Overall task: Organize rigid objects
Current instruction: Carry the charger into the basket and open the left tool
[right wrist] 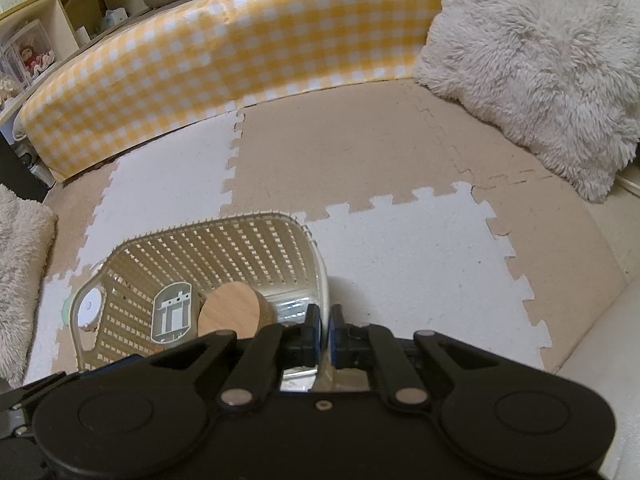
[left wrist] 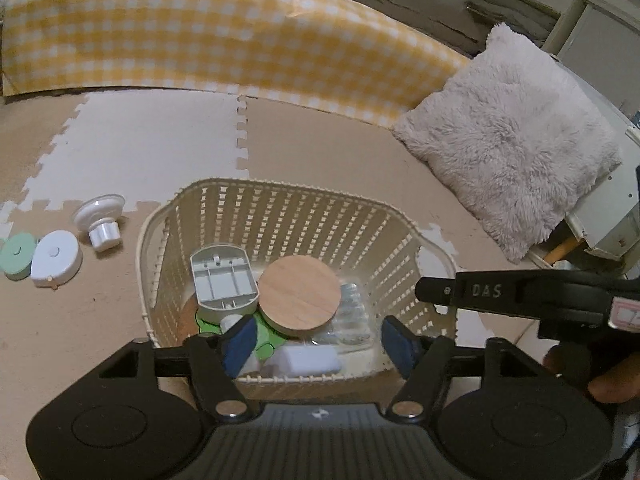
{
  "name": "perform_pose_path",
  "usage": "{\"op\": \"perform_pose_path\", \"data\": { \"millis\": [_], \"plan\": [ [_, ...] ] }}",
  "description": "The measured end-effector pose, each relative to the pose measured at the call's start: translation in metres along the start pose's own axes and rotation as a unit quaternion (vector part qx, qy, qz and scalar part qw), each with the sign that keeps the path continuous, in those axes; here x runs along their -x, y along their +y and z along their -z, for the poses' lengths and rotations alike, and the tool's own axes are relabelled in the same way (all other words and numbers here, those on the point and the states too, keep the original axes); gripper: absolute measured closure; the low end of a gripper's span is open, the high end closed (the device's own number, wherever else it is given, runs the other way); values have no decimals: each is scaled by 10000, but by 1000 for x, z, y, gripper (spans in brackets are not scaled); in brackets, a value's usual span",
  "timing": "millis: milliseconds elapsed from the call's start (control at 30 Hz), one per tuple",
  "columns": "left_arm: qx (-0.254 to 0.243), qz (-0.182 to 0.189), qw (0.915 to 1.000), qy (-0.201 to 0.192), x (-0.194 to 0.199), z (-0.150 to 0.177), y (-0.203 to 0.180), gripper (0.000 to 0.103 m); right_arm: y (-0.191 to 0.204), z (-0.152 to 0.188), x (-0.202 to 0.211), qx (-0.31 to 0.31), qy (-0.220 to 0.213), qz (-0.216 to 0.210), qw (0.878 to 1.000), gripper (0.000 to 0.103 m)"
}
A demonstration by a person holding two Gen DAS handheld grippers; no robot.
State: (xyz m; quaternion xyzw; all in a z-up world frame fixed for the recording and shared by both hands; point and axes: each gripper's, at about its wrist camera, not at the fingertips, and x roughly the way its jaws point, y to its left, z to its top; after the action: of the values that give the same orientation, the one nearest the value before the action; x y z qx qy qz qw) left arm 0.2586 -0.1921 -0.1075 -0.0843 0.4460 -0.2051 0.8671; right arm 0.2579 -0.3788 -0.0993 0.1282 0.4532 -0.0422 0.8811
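Left gripper [left wrist: 316, 340] jaws apart, nothing between the blue pads [left wrist: 240, 342], hanging over the near edge of the cream basket [left wrist: 280, 208]. Right gripper [right wrist: 325, 330] jaws pinched onto the basket's right rim [right wrist: 320, 280], wall between the pads.

Inside the basket: round wooden lid [left wrist: 299, 296] lying tilted, face up; grey oval tray [left wrist: 224, 280] leaning on the left wall, hollow side up, long axis running toward the far wall; white block [left wrist: 308, 360] at the near wall, long axis across; clear plastic piece [left wrist: 352, 312] to the right; green bit [left wrist: 266, 338] underneath.

On the foam mat [left wrist: 340, 148] left of the basket: white suction knob [left wrist: 102, 220] on its side, stem toward the camera; white oval case [left wrist: 56, 258]; green case [left wrist: 18, 256] touching it.
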Motion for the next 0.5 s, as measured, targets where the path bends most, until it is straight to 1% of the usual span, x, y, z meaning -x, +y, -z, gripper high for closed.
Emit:
{"op": "perform_pose_path", "data": {
  "millis": [100,233,500],
  "plan": [
    [-110,-73,9999,3,3,2,-3,27,0,0,0,-4,5,-1,10000,98],
    [-168,-86,9998,0,7,3,-4,26,0,0,0,-5,4,-2,10000,98],
    [-324,-120,9994,-27,14,4,-9,21,0,0,0,-9,5,-4,10000,98]
  ]
}}
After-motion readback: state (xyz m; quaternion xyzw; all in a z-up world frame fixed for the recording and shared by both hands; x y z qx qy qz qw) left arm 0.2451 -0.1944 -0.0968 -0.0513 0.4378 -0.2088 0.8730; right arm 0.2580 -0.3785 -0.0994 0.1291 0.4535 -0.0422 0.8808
